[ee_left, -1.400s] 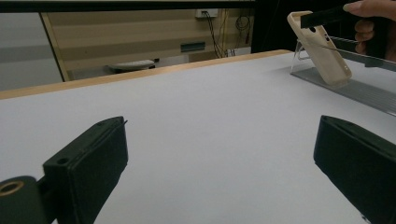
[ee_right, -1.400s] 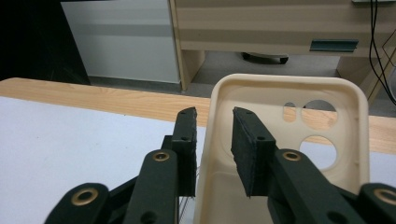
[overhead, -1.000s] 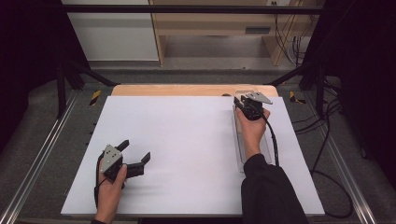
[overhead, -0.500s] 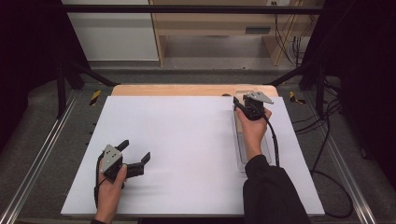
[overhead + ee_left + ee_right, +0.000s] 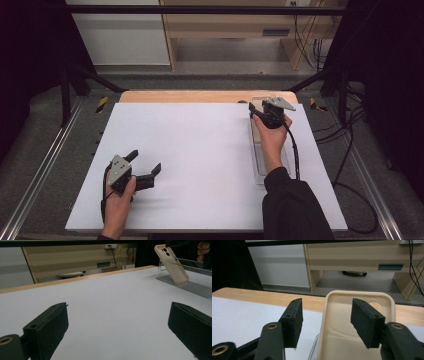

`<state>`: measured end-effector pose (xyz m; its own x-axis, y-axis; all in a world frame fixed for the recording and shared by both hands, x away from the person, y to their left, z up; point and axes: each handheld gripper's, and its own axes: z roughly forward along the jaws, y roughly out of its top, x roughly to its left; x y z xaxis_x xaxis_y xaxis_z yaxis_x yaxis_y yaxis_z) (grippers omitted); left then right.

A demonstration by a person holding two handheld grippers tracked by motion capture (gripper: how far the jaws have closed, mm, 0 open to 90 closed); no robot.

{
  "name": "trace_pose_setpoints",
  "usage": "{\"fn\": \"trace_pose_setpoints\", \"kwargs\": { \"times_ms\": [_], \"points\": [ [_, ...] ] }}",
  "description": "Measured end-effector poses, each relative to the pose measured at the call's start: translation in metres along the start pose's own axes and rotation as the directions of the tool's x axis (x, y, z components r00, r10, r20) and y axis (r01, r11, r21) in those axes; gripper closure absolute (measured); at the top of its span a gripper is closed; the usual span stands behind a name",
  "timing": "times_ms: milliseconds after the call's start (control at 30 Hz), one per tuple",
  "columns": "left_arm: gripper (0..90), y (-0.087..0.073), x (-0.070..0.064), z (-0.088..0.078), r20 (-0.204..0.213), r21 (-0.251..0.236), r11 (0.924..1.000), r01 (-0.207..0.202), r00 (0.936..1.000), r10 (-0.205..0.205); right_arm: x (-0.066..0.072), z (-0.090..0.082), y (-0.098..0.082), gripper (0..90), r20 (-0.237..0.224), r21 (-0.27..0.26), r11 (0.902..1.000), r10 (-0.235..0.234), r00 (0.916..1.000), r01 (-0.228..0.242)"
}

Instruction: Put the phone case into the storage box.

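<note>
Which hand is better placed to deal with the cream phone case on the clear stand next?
The right. Its claw is already at the phone case on the clear stand, jaws just opened with a gap to the case. The left claw rests open far across the white table.

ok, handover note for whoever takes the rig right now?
Left tongs: open, nothing between them, resting on the white table at near left.
Right tongs: jaws have just been opening, now apart, astride one edge of the cream phone case without pressing it.
Phone case leans in the clear acrylic stand at far right.
Done: case seems placed and released.
Left: probably draw the right tongs back.
</note>
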<state>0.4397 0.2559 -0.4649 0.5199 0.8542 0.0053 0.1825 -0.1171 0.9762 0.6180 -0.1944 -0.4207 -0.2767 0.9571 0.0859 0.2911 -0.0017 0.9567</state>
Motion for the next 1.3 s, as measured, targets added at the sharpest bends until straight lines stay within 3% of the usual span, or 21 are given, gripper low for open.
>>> {"fn": "trace_pose_setpoints", "kwargs": {
  "times_ms": [600, 867, 967, 1300],
  "points": [
    [3.1, 0.000, 0.000, 0.000, -0.001, -0.001, 1.0000, 0.000, 1.0000, 0.000, 0.005, -0.007, 0.006, 30.1, -0.001, -0.003, 0.9997, -0.023, 0.9997, 0.023],
    [3.1, 0.000, 0.000, 0.000, -0.002, 0.002, 1.0000, -0.007, 1.0000, 0.007, 0.006, -0.007, 0.007, 23.8, -0.020, 0.008, 0.9999, -0.009, 0.9998, 0.009],
    [3.1, 0.000, 0.000, 0.000, -0.001, 0.003, 1.0000, -0.009, 1.0000, 0.009, 0.006, -0.008, 0.007, 20.5, -0.040, 0.015, 0.9997, 0.018, 0.9991, -0.017],
    [3.1, 0.000, 0.000, 0.000, -0.001, 0.002, 1.0000, -0.008, 1.0000, 0.008, 0.009, -0.010, 0.011, 12.3, -0.038, 0.018, 0.9995, 0.026, 0.9989, -0.025]
  ]
}}
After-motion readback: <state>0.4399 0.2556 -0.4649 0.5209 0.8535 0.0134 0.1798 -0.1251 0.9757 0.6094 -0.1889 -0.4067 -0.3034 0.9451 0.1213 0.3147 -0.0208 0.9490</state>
